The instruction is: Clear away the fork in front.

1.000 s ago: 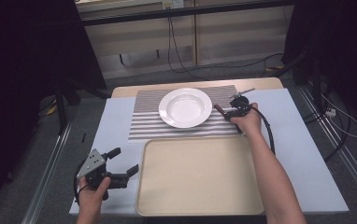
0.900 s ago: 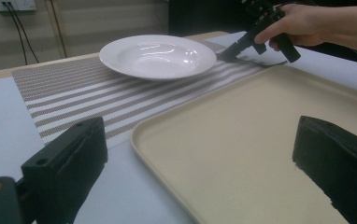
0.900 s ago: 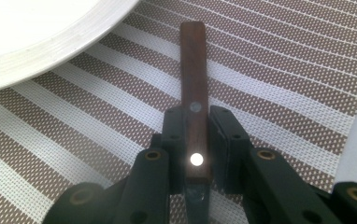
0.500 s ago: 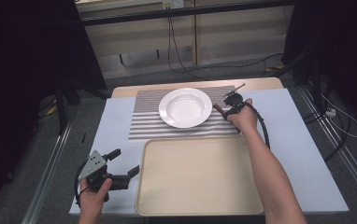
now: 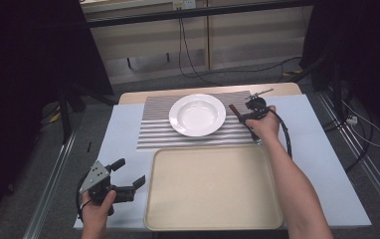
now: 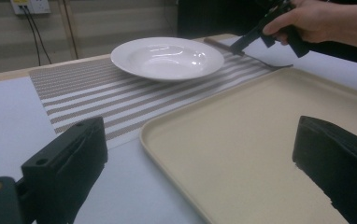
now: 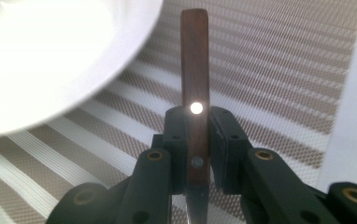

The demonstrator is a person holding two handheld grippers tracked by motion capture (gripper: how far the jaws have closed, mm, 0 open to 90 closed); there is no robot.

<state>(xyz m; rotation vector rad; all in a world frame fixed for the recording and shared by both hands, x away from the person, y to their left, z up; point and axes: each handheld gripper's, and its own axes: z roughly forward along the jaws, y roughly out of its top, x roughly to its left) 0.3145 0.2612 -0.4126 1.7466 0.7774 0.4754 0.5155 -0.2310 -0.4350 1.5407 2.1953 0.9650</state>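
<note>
Knife (image 7: pixel 195 93) with a brown wooden handle sits clenched between the jaws of our right gripper (image 7: pixel 196 123); in the right gripper view the two black pads press on either side of the handle, a bright rivet glints on the wood between them, and the handle's square end points away over the striped placemat (image 7: pixel 270 70), beside the rim of the white plate (image 7: pixel 50 56). Going from near to far in the high view: our left gripper (image 5: pixel 128 175) rests at the near left corner of the pale blue table cover (image 5: pixel 123 134), released, its jaws spread with nothing between them, just beside the left edge of the beige tray (image 5: pixel 213 189); in the left gripper view the tray (image 6: pixel 242 140) lies bare between the two black jaws. Beyond the tray lies the placemat (image 5: pixel 153 134) with the plate (image 5: pixel 197 114) on it; to the plate's right our right hand (image 5: pixel 262 124) holds the right gripper (image 5: pixel 245 115) over the mat's right edge, the knife (image 5: pixel 234 109) angled toward the plate but apart from it. From the left gripper view the knife's thin metal blade (image 6: pixel 265 63) runs low along the far side of the tray; we cannot tell whether it touches the mat.
</note>
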